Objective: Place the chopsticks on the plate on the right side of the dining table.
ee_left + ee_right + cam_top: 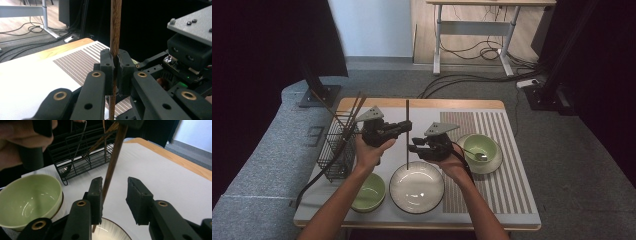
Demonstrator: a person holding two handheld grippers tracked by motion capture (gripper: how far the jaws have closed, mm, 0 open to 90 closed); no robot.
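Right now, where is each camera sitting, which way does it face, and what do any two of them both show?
High view: above the person's side, looking forward and down on the table; forearms, left gripper and right gripper show.
Left gripper view: rides the left gripper, looking along jaws shut on the chopstick.
Right gripper view: rides the right gripper, jaws open, facing the wire basket; a hand shows.
All three share the chopstick.

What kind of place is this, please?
Probably a lab or office room set up for recording, not a kitchen: a desk with loose cables on the floor, and a small table laid with bowls.
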